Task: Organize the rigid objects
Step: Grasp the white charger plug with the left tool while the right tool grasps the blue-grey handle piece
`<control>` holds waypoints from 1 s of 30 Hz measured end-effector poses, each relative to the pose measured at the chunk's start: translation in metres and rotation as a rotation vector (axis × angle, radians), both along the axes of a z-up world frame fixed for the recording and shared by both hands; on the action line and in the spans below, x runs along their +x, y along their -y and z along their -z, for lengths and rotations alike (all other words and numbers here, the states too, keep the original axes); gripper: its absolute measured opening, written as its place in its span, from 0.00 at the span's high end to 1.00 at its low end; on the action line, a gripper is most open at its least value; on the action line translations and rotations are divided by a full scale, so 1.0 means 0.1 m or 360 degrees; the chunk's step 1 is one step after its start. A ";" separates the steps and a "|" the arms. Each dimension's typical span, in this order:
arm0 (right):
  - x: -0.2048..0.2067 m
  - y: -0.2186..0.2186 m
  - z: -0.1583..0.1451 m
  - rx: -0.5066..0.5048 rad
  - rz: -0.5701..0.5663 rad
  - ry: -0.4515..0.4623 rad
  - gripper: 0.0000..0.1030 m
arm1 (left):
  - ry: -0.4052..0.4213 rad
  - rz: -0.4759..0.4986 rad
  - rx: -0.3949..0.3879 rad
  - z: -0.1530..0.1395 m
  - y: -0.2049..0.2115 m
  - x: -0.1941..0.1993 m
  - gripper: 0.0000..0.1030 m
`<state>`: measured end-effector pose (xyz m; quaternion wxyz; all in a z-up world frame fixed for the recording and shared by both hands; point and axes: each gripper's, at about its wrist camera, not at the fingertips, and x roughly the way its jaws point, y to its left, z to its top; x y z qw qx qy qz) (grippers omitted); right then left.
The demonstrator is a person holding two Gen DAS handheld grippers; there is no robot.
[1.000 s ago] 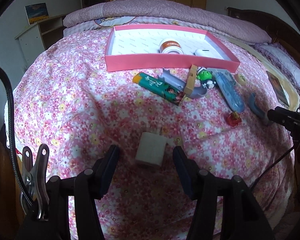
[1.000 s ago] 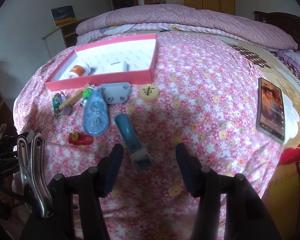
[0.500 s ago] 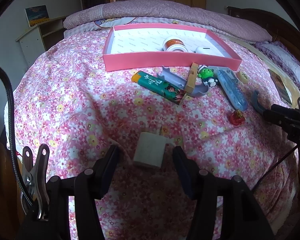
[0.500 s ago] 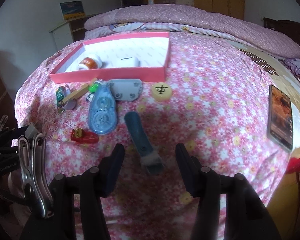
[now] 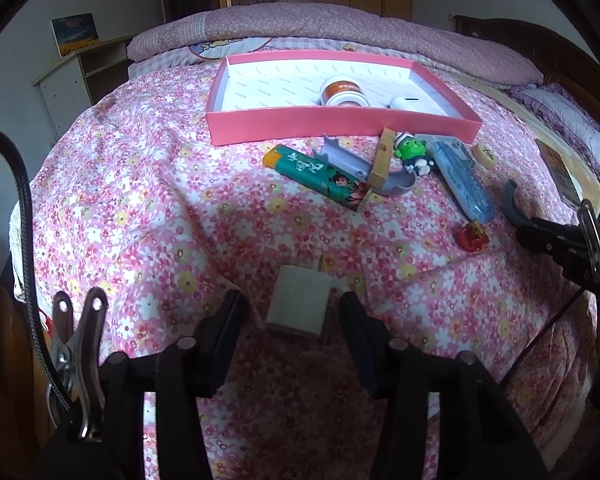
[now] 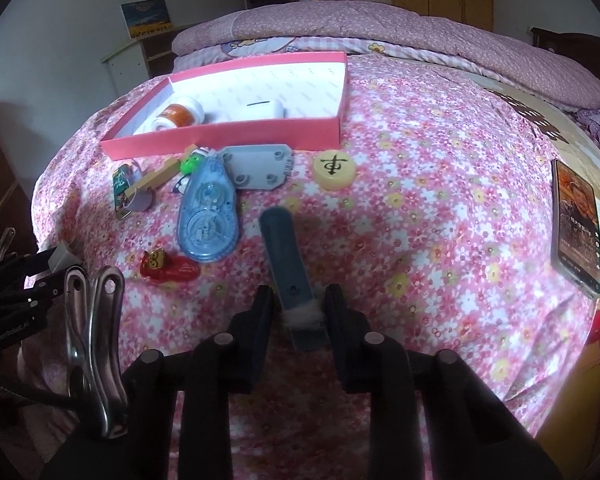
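Note:
A pink tray (image 5: 340, 124) (image 6: 228, 136) lies on the flowered bedspread and holds a pill bottle (image 5: 342, 92) and a white case (image 5: 406, 103). My left gripper (image 5: 292, 312) is open, its fingers either side of a white charger block (image 5: 298, 304). My right gripper (image 6: 300, 300) has closed onto the lower end of a blue-grey handled tool (image 6: 290, 268), which lies on the bed. In front of the tray lie a green lighter (image 5: 320, 178), a wooden block (image 5: 382, 158), a green toy figure (image 5: 412, 152), a blue tape dispenser (image 6: 208, 216), a grey plate (image 6: 258, 166), a round game piece (image 6: 334, 165) and a red toy (image 6: 168, 268).
A phone (image 6: 576, 224) lies at the bed's right edge. A folded quilt (image 5: 340, 28) lies behind the tray. A shelf unit (image 5: 72, 76) stands at the far left. The right gripper's body (image 5: 564, 240) shows at the right of the left wrist view.
My right gripper moved forward over the blue-grey tool and its fingers closed in on the tool's end. My left gripper edged closer to the charger block and stayed open.

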<state>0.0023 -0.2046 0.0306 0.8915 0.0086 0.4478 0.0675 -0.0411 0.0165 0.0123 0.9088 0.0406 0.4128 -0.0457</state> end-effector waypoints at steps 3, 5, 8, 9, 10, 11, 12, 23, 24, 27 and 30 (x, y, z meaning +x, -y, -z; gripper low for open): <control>0.00 0.02 0.00 0.0024 0.0004 -0.0001 0.80 | 0.0015 0.0002 0.0007 -0.02 0.00 -0.01 0.63; -0.01 0.03 -0.01 0.0047 0.0010 0.0000 0.80 | 0.0021 0.0012 -0.0011 -0.03 -0.01 -0.01 0.69; -0.01 0.06 -0.02 0.0088 0.0015 0.0003 0.80 | 0.0019 0.0042 -0.0053 -0.05 -0.01 -0.03 0.74; -0.02 0.07 -0.03 0.0098 0.0016 0.0006 0.80 | 0.0019 0.0053 -0.0060 -0.05 -0.01 -0.03 0.74; -0.02 0.08 -0.04 0.0112 0.0017 0.0012 0.80 | 0.0020 0.0064 -0.0061 -0.05 0.00 -0.04 0.74; -0.02 0.07 -0.04 0.0118 0.0017 0.0017 0.80 | 0.0022 0.0072 -0.0061 -0.05 0.01 -0.04 0.74; -0.03 0.08 -0.06 0.0125 0.0016 0.0022 0.80 | 0.0023 0.0081 -0.0060 -0.06 0.02 -0.05 0.74; -0.03 0.07 -0.11 0.0179 0.0005 0.0043 0.80 | 0.0059 0.0096 -0.0099 -0.16 0.00 -0.05 0.74; -0.02 0.07 -0.12 0.0186 0.0003 0.0041 0.80 | 0.0060 0.0091 -0.0107 -0.17 -0.01 -0.04 0.74; -0.01 0.06 -0.14 0.0192 -0.0008 0.0042 0.80 | 0.0071 0.0080 -0.0117 -0.22 -0.03 0.01 0.74; 0.03 0.04 -0.16 0.0181 -0.0024 0.0049 0.80 | 0.0098 0.0080 -0.0099 -0.29 -0.02 0.08 0.74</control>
